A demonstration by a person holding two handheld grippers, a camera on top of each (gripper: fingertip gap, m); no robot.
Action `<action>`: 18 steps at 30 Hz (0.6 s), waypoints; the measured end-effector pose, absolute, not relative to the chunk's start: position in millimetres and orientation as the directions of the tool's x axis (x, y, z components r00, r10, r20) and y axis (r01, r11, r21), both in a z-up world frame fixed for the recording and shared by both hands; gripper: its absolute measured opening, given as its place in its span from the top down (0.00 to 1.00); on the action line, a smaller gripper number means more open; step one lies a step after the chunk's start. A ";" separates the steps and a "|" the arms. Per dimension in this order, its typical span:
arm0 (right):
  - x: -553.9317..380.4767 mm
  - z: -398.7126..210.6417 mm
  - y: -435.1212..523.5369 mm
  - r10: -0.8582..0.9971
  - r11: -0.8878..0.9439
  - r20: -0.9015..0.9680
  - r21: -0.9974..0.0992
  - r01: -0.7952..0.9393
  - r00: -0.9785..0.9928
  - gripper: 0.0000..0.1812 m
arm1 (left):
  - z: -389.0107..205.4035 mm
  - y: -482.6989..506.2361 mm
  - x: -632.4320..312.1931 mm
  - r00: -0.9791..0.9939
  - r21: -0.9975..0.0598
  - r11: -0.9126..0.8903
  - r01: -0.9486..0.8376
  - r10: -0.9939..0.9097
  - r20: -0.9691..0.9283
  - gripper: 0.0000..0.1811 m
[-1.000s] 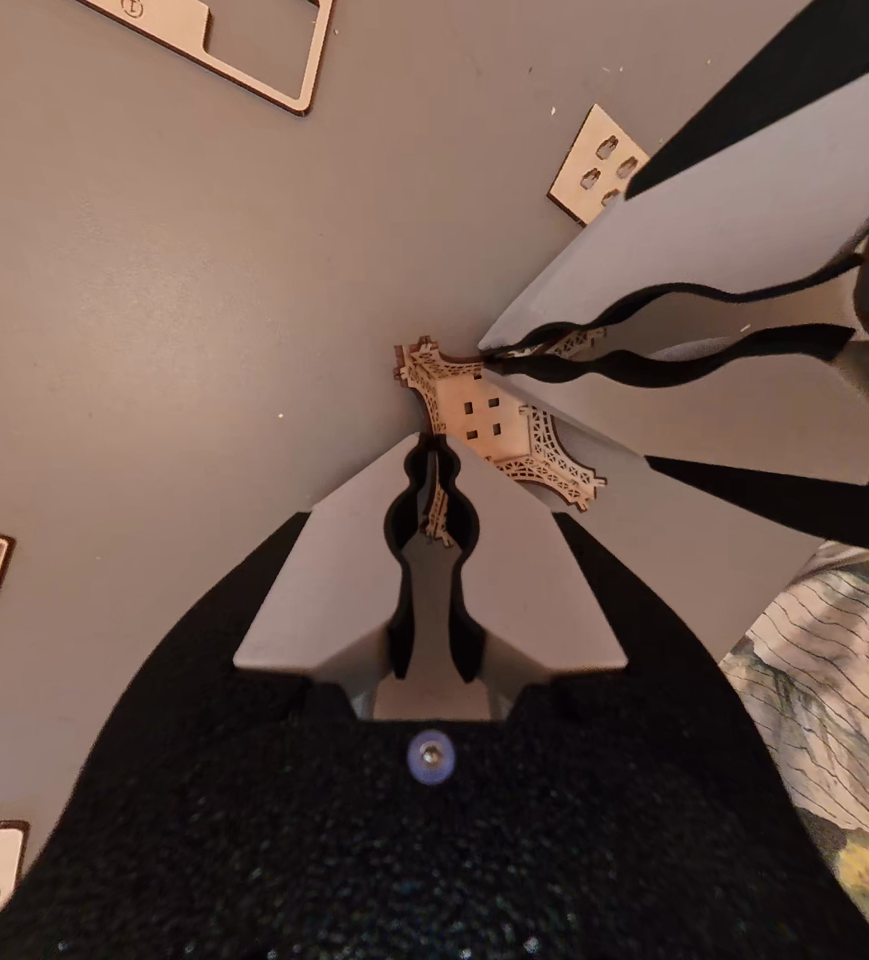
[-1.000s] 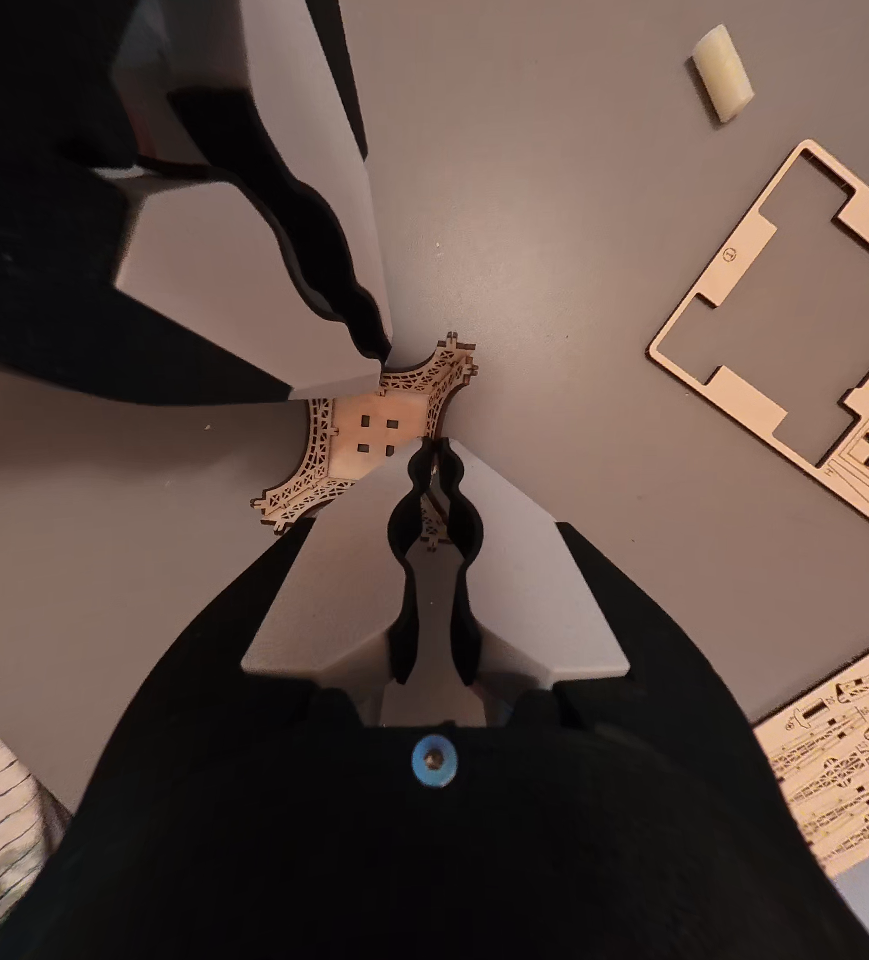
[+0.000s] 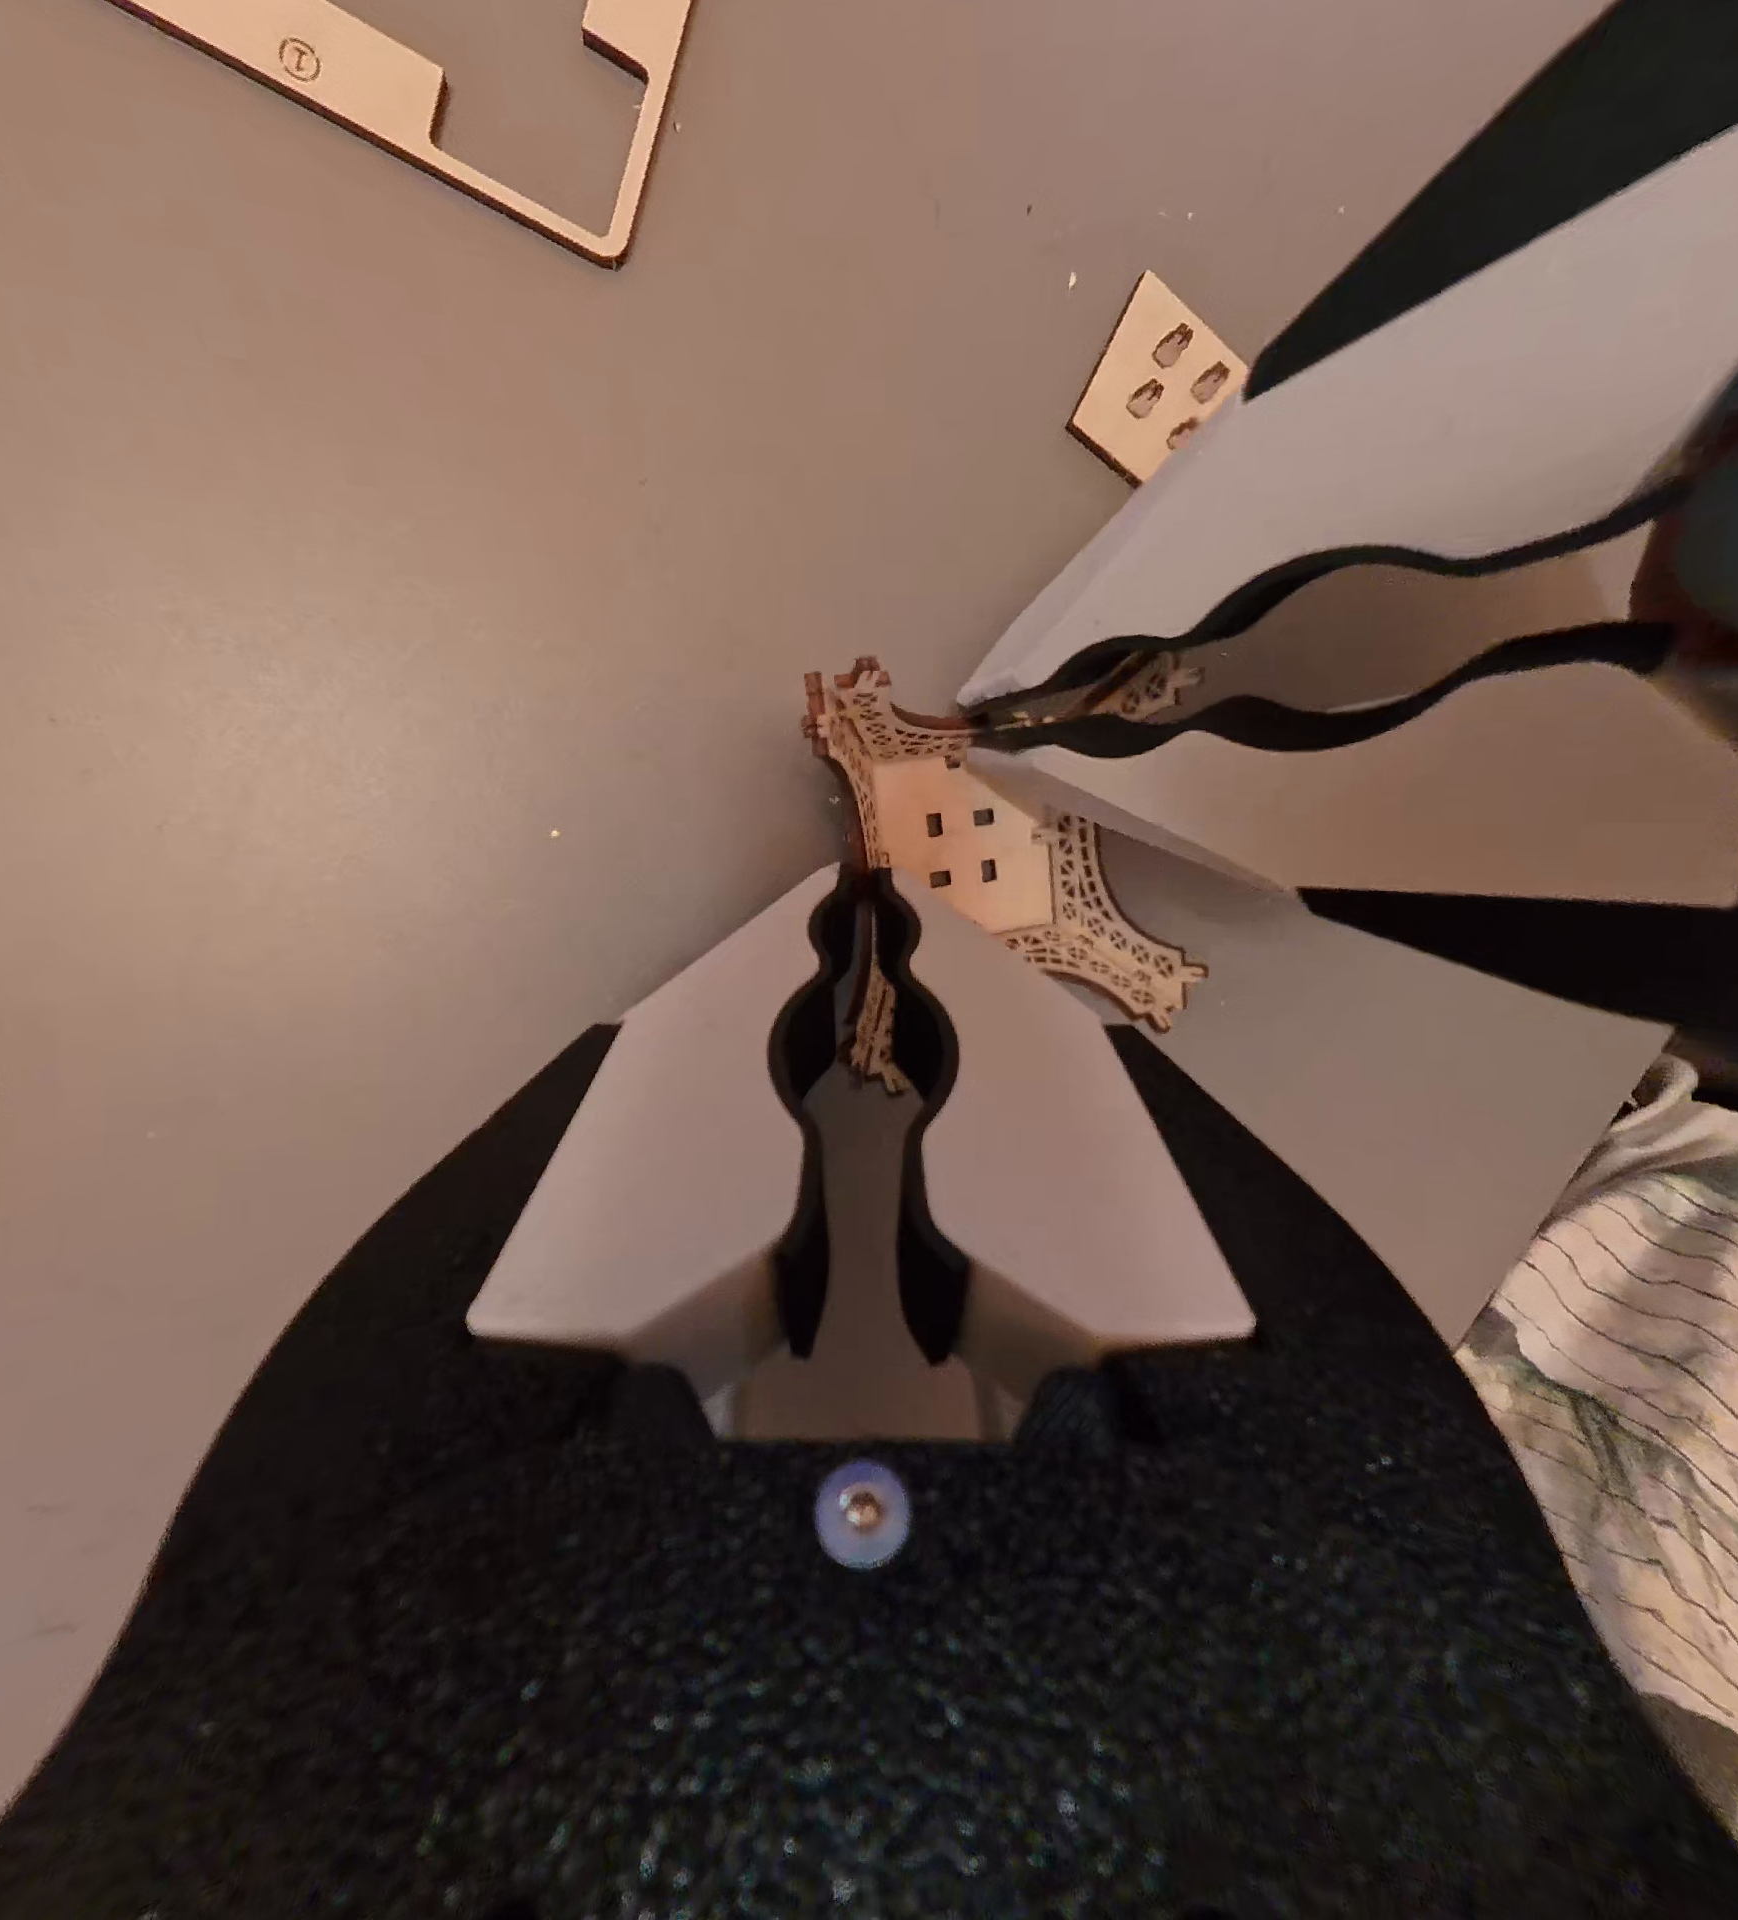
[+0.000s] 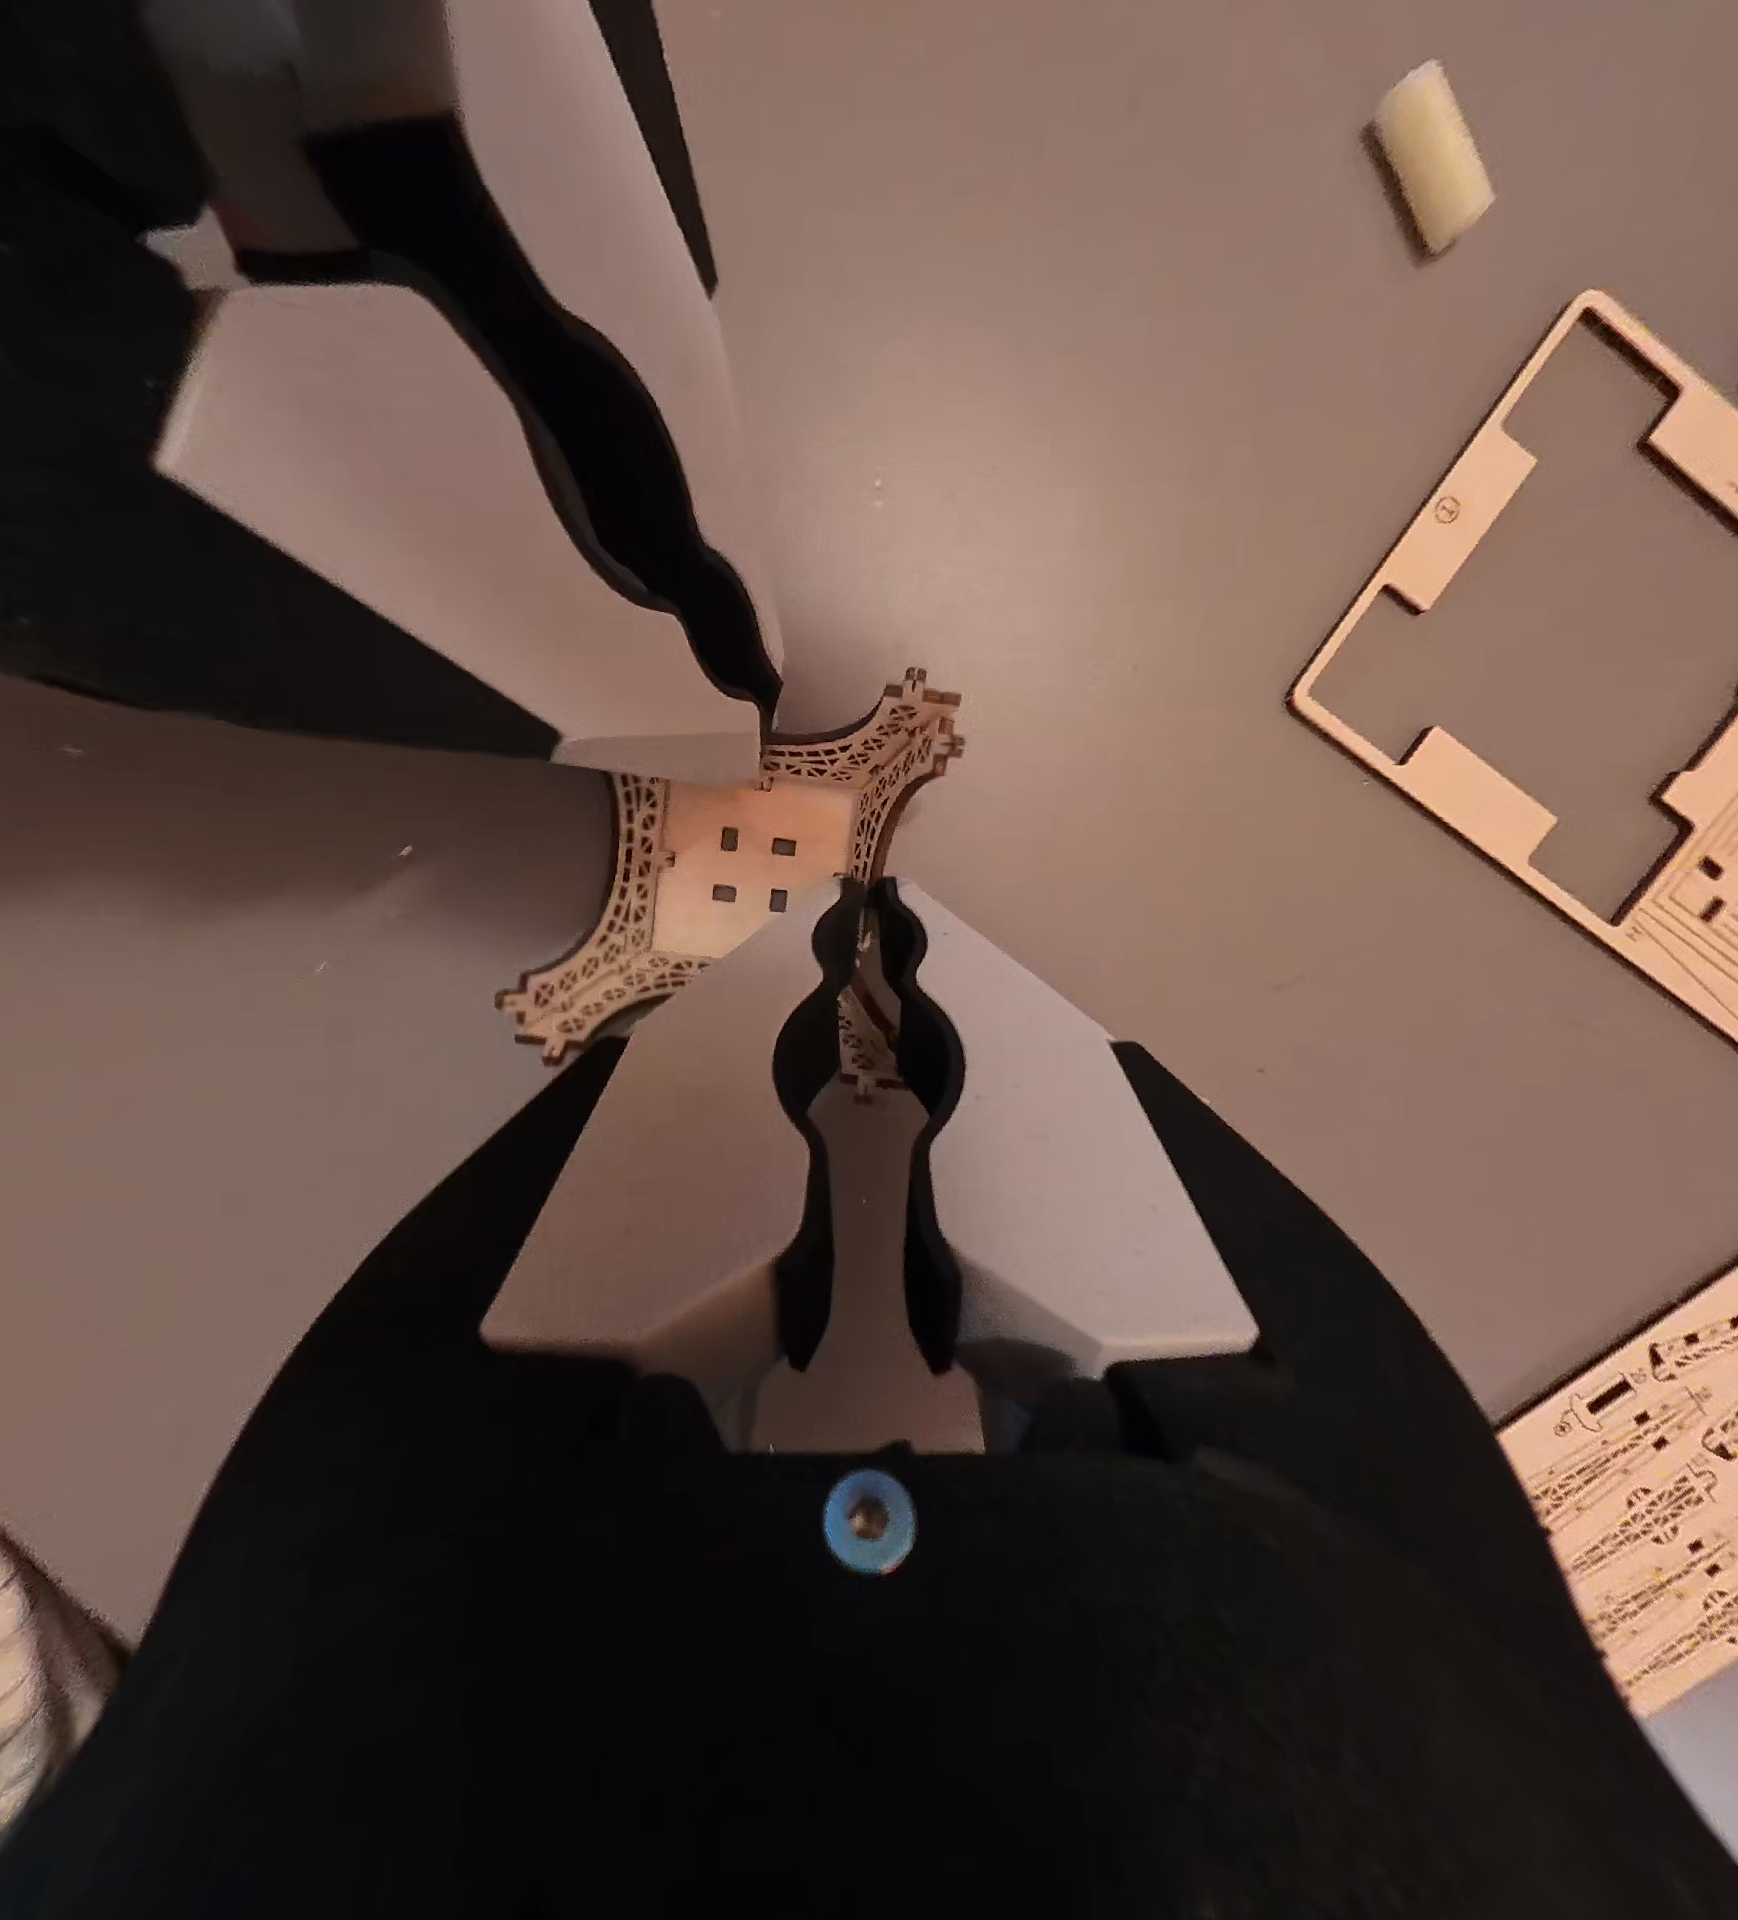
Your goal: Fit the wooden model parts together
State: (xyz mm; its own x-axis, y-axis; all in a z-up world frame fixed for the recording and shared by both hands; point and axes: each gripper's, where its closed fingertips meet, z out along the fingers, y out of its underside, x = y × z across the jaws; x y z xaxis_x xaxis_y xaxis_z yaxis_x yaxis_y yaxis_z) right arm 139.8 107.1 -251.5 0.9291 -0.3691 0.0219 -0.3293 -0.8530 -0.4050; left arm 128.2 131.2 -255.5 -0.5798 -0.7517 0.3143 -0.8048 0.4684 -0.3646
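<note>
Pinching opposite lattice legs of the wooden tower base [image 3: 958, 842] with left gripper [image 3: 870, 883] and right gripper [image 4: 865, 888]; looks thin, light, snappable, so better gripped near the solid square deck.

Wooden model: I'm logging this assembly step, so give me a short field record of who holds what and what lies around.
model: lattice tower base with four square slots, above the grey table
left gripper: shut on one leg
right gripper: shut on another leg
loose part: small square plate with four holes, on table
leftovers: emptied frame, uncut sheet
</note>
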 end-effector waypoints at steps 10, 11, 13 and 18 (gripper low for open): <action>139.0 -245.6 106.9 -0.374 -0.825 -0.155 -0.395 -0.404 0.915 1.00 | -255.3 130.6 128.1 -0.564 -0.389 0.430 -0.815 -0.743 0.360 1.00; 137.6 -245.8 106.5 -0.367 -0.835 -0.155 -0.381 -0.398 0.917 1.00 | -255.2 130.5 128.1 -0.564 -0.389 0.429 -0.815 -0.742 0.362 1.00; 134.6 -247.1 106.9 -0.363 -0.848 -0.161 -0.352 -0.397 0.918 1.00 | -255.2 130.5 128.1 -0.565 -0.389 0.430 -0.815 -0.741 0.363 1.00; 136.1 -247.4 109.1 -0.389 -0.848 -0.160 -0.323 -0.421 0.907 1.00 | -255.3 130.6 128.0 -0.571 -0.396 0.434 -0.809 -0.741 0.354 1.00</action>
